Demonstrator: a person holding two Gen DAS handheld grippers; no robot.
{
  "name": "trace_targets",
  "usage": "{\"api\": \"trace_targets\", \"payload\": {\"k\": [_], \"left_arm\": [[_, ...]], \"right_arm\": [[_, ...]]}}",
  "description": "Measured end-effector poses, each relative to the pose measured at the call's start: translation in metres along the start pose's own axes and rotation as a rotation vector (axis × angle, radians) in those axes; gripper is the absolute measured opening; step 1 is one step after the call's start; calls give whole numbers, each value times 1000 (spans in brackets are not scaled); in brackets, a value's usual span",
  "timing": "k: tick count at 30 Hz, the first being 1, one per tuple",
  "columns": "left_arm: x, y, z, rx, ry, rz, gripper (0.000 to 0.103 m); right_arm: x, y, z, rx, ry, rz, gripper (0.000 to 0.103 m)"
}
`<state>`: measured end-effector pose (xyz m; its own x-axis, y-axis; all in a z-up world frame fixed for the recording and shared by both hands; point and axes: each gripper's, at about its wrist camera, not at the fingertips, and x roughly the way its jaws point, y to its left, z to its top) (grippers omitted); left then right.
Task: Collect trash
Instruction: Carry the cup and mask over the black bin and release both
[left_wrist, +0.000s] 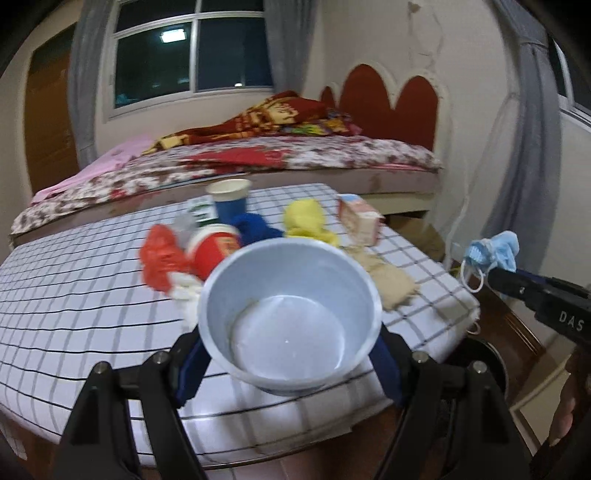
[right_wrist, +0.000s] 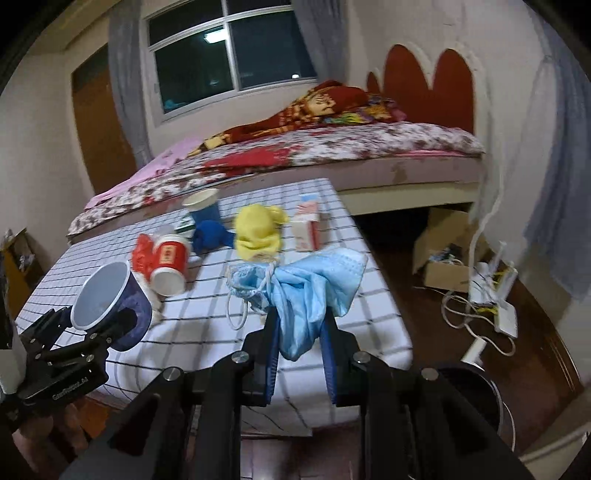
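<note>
A blue paper cup (left_wrist: 290, 321), its white inside bare, sits clamped in the left gripper (left_wrist: 290, 363) above the checked table's (left_wrist: 74, 295) near edge. The right gripper (right_wrist: 301, 328) pinches crumpled blue face masks (right_wrist: 306, 291). On the table at twelve o'clock: a toppled red cup (right_wrist: 170, 264), an upright blue cup (right_wrist: 203, 206), a yellow cloth (right_wrist: 258, 232), a small carton (right_wrist: 307, 227). A bed (right_wrist: 332, 151) stands behind.

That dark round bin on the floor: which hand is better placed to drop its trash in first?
Probably the right gripper: its crumpled blue face masks hang nearer the dark round bin; the left gripper holds its blue paper cup over the table.
</note>
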<state>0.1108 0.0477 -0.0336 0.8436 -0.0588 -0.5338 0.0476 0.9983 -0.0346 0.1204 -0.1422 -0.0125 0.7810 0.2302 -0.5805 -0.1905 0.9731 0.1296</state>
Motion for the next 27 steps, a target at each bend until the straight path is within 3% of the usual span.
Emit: {"api": "trace_targets", "payload": {"k": [14, 21, 27], "left_arm": [[4, -102, -13, 128, 36, -227, 77], [18, -160, -34, 210, 125, -358, 77], [39, -196, -53, 242, 201, -404, 77]], "right_arm": [[-41, -91, -39, 112, 30, -153, 22], [-44, -139, -70, 136, 96, -210, 22], [-30, -178, -99, 146, 166, -218, 22]]}}
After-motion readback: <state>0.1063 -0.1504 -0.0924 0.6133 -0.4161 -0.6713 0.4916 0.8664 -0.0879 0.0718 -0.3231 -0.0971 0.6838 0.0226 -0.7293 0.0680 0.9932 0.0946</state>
